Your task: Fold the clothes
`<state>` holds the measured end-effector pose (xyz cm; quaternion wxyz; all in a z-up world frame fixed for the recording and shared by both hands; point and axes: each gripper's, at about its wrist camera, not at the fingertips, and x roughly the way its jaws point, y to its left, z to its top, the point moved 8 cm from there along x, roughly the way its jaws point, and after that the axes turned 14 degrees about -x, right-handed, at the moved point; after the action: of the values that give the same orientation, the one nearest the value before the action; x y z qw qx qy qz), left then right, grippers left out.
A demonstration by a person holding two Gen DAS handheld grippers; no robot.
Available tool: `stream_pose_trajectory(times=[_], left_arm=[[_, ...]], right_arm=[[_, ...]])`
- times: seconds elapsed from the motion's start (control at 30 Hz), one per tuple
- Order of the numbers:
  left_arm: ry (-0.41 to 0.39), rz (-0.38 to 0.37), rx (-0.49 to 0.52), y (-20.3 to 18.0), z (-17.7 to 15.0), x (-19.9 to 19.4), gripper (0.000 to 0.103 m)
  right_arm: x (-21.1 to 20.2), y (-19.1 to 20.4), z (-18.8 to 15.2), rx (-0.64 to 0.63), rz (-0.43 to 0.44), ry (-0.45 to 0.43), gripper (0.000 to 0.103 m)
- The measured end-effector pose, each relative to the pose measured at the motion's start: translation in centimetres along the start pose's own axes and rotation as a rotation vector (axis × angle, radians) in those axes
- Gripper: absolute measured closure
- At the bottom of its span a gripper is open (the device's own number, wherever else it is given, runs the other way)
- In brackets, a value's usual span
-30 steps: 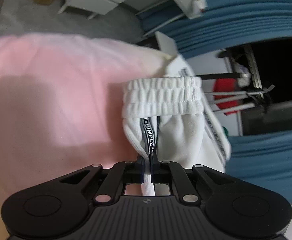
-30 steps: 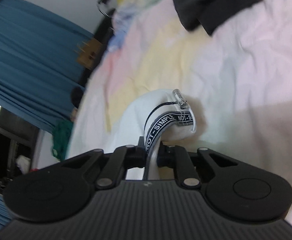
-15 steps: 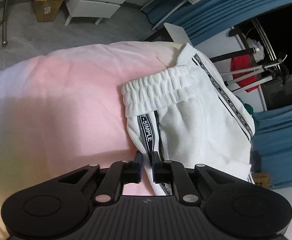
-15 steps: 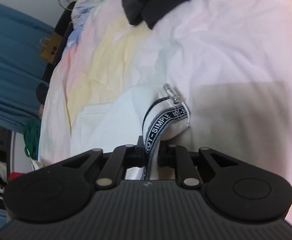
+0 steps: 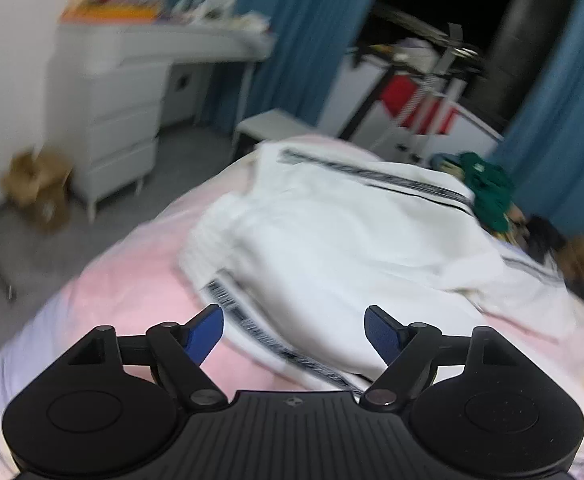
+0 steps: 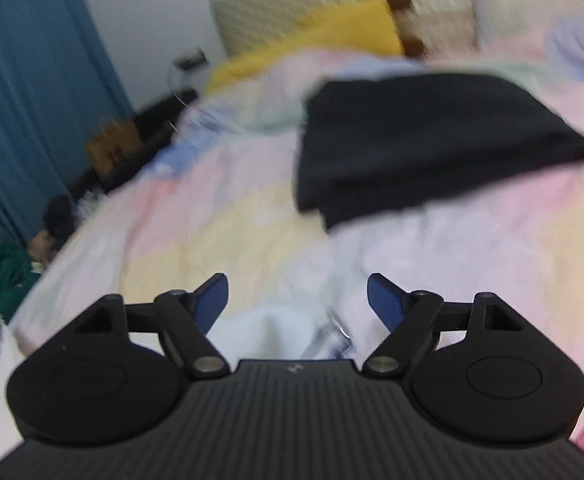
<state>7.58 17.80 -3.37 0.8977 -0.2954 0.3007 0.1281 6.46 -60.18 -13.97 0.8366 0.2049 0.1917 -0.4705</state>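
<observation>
White trousers (image 5: pixel 332 248) with black lettered side stripes lie in a folded heap on the pink bedsheet (image 5: pixel 131 300). My left gripper (image 5: pixel 294 334) hangs above their near edge; its jaws are opening and nothing is pinched between the blue pads. In the right wrist view a corner of the white trousers (image 6: pixel 275 330) shows just below my right gripper (image 6: pixel 296 300), whose jaws are also opening and hold nothing. A folded black garment (image 6: pixel 424 140) rests further up the bed. Both views are blurred.
A white drawer unit (image 5: pixel 107 112) and cardboard box (image 5: pixel 39 192) stand on the floor left of the bed. Blue curtains (image 5: pixel 292 20), a drying rack (image 5: pixel 412 92) and green cloth (image 5: pixel 488 188) lie beyond it. A yellow pillow (image 6: pixel 332 36) sits at the headboard.
Both grippers were shut on the trousers' striped edges; both have let go, opened wide and risen off the cloth. The trousers now lie on the bed.
</observation>
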Motion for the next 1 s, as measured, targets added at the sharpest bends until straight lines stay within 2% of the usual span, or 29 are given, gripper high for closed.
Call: stream_pose_trajectory(times=[0.13,0.27,0.43,0.53,0.63,0.73,0.87,0.97,1.0], left_arm=[[-0.022,-0.047,0.103,-4.6,-1.3,-0.3,0.019],[-0.014,-0.081,0.193,-9.2,-3.5,1.4,0.016],[0.001,-0.131,0.285,-13.8,-6.6,4.1,0.001],[0.014,-0.130,0.334,-14.5,-8.7,6.5,0.000],[0.059,-0.133,0.340,-14.2,-10.4,8.5,0.000],[0.079,-0.126,0.351,-13.7,-11.9,10.0,0.000],[0.075,-0.120,0.388,-13.6,-13.1,11.1,0.000],[0.065,-0.145,0.424,-14.4,-13.7,11.5,0.000],[0.057,-0.152,0.436,-14.6,-13.7,11.5,0.000]], right_arm=[[-0.8,3.2,0.4,-0.103,0.108,-0.027,0.025],[-0.7,7.1,-0.6,-0.205,0.238,0.002,0.025],[0.0,10.4,-1.9,-0.266,0.321,0.045,0.025],[0.8,11.6,-2.6,-0.271,0.346,0.072,0.025],[2.1,13.0,-3.2,-0.276,0.376,0.106,0.025],[4.1,14.5,-3.0,-0.252,0.460,0.166,0.025],[7.6,15.2,-2.9,-0.155,0.480,0.270,0.025],[9.8,16.3,-3.4,-0.087,0.486,0.361,0.024],[10.2,17.0,-3.3,-0.092,0.493,0.365,0.024]])
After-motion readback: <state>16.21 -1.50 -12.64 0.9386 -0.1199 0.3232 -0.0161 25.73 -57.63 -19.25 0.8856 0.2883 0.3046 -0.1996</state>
